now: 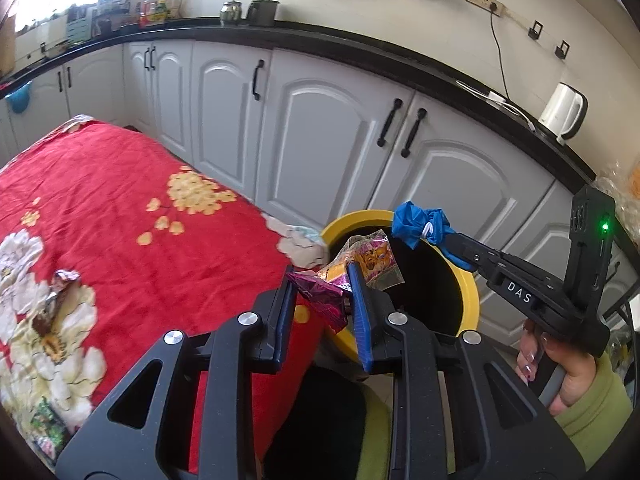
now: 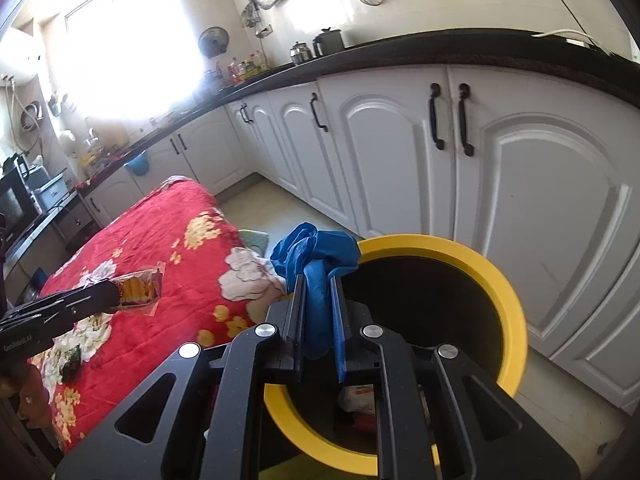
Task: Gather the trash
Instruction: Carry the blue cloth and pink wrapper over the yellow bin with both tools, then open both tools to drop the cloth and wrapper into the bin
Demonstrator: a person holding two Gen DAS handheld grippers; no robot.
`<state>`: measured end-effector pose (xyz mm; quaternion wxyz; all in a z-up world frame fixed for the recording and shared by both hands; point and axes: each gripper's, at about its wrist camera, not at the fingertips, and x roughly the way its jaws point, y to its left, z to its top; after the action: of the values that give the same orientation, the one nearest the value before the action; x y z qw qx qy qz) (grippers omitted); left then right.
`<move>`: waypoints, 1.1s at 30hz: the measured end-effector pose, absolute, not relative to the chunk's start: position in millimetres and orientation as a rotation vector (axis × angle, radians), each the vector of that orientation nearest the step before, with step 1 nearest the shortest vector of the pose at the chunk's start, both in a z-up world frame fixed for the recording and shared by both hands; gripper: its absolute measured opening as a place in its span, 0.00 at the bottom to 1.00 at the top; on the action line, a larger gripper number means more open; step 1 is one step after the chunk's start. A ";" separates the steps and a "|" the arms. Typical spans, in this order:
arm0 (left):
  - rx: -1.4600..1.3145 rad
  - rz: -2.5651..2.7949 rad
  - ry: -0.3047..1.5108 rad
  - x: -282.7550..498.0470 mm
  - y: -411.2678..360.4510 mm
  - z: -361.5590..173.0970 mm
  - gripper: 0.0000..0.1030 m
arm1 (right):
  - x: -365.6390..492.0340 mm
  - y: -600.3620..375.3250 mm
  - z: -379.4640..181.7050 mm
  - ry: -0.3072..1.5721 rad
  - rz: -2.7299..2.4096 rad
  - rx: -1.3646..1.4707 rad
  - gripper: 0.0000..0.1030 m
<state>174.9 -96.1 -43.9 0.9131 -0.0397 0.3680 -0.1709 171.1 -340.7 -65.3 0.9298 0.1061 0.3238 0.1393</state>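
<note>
My left gripper (image 1: pixel 322 276) is shut on a crumpled pink and gold snack wrapper (image 1: pixel 332 296), held at the near rim of the yellow bin (image 1: pixel 468 292). My right gripper (image 2: pixel 318 280) is shut on a crumpled blue glove (image 2: pixel 316 256) over the left rim of the yellow bin (image 2: pixel 500 280). The right gripper (image 1: pixel 450 240) with the blue glove (image 1: pixel 416 226) also shows in the left wrist view above the bin. The left gripper (image 2: pixel 116 292) with the wrapper (image 2: pixel 140 288) shows at the left of the right wrist view. Some trash (image 2: pixel 358 398) lies inside the bin.
A table with a red floral cloth (image 1: pixel 120 220) stands left of the bin. On it lie a brown and silver wrapper (image 1: pixel 56 296) and a green wrapper (image 1: pixel 50 428). White cabinets (image 1: pixel 320 132) under a black counter run behind the bin. A white kettle (image 1: pixel 562 110) stands on the counter.
</note>
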 end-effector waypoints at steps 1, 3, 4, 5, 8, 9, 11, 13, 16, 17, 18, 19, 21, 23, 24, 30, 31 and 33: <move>-0.079 -0.356 0.760 176.0 -99.9 -44.8 0.19 | 170.8 -343.9 -66.8 0.666 0.280 0.220 0.11; -0.076 -0.366 0.765 178.2 -108.5 -47.4 0.19 | 170.2 -349.7 -69.5 0.669 0.270 0.225 0.11; -0.074 -0.371 0.768 179.7 -113.3 -48.9 0.19 | 169.9 -352.7 -71.2 0.672 0.265 0.228 0.11; -0.072 -0.375 0.770 180.6 -116.8 -50.4 0.19 | 169.4 -356.0 -73.3 0.675 0.259 0.232 0.11; -0.066 -0.385 0.779 184.1 -126.5 -54.5 0.19 | 168.2 -363.2 -76.9 0.682 0.248 0.241 0.11; -0.062 -0.389 0.781 185.2 -129.2 -55.9 0.19 | 167.8 -366.3 -78.6 0.684 0.242 0.245 0.11; -0.055 -0.395 0.788 187.4 -136.8 -59.3 0.19 | 168.0 -371.3 -81.2 0.690 0.234 0.253 0.11; -0.052 -0.399 0.794 189.3 -141.8 -62.6 0.19 | 167.0 -377.0 -84.7 0.695 0.223 0.261 0.11; -0.046 -0.409 0.809 192.6 -151.4 -69.0 0.19 | 166.6 -385.5 -90.0 0.705 0.209 0.274 0.11; -0.044 -0.413 0.813 193.4 -154.2 -70.6 0.19 | 166.5 -388.4 -91.9 0.709 0.204 0.279 0.11; -0.041 -0.415 0.817 194.9 -156.4 -72.7 0.19 | 166.7 -390.6 -93.0 0.710 0.200 0.282 0.11; -0.038 -0.418 0.822 196.0 -158.8 -74.7 0.19 | 167.0 -393.3 -94.1 0.713 0.195 0.286 0.11; -0.035 -0.425 0.832 198.6 -162.7 -79.0 0.19 | 167.2 -398.2 -97.2 0.718 0.186 0.296 0.11; -0.031 -0.431 0.844 200.7 -168.4 -84.3 0.19 | 167.2 -402.0 -99.9 0.722 0.180 0.304 0.11; -0.029 -0.433 0.850 201.9 -170.7 -86.9 0.19 | 167.5 -404.4 -101.9 0.726 0.175 0.309 0.11; -0.029 -0.439 0.872 206.6 -177.3 -97.4 0.29 | 169.4 -410.3 -110.0 0.740 0.166 0.324 0.19; -0.028 -0.432 0.873 206.8 -177.1 -98.2 0.37 | 169.2 -410.9 -110.7 0.739 0.161 0.328 0.28; -0.037 -0.423 0.869 207.5 -174.8 -98.7 0.58 | 168.9 -411.9 -111.3 0.737 0.155 0.333 0.35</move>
<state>207.5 -174.8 -98.7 0.8853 -0.0177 0.4180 -0.2033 168.9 -411.9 -111.3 0.9164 0.1619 0.3582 0.0755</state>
